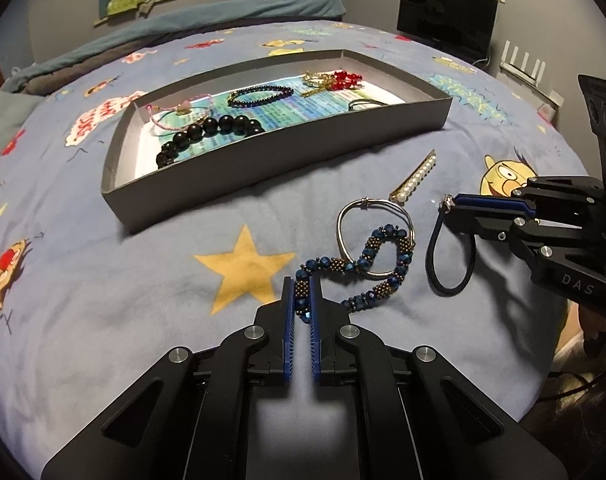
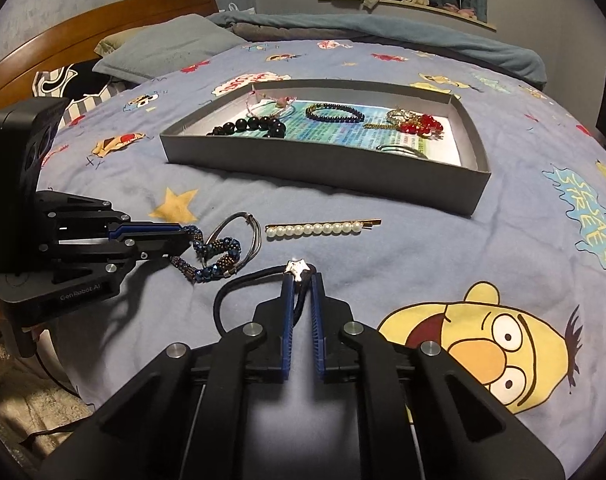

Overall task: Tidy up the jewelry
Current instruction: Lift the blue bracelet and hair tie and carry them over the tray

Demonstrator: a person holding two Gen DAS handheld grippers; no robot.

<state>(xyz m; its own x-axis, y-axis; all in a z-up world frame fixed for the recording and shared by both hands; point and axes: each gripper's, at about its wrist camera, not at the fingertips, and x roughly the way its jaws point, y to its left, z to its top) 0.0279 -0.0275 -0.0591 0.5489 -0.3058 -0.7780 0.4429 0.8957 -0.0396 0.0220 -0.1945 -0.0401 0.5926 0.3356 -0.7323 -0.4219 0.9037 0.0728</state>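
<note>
A blue and bronze beaded bracelet [image 1: 383, 256] lies on the cartoon bedsheet, looped through a silver bangle [image 1: 377, 204]. My left gripper [image 1: 302, 284] is shut on the bracelet's near end; the right wrist view shows this grip from the side [image 2: 183, 236]. A black cord bracelet [image 2: 239, 284] with a silver star charm [image 2: 296, 268] lies to the right. My right gripper [image 2: 302, 278] is shut on the cord just below the charm. A pearl hair clip [image 1: 417, 178] rests between them and the grey tray [image 1: 279, 152], which holds several bracelets.
Black bead, dark blue bead, pink cord and red-and-gold pieces lie in the tray [image 2: 323, 176]. Pillows [image 2: 163, 48] and a wooden headboard [image 2: 95, 20] are at the far left. A dark monitor [image 1: 447, 16] stands beyond the bed's right edge.
</note>
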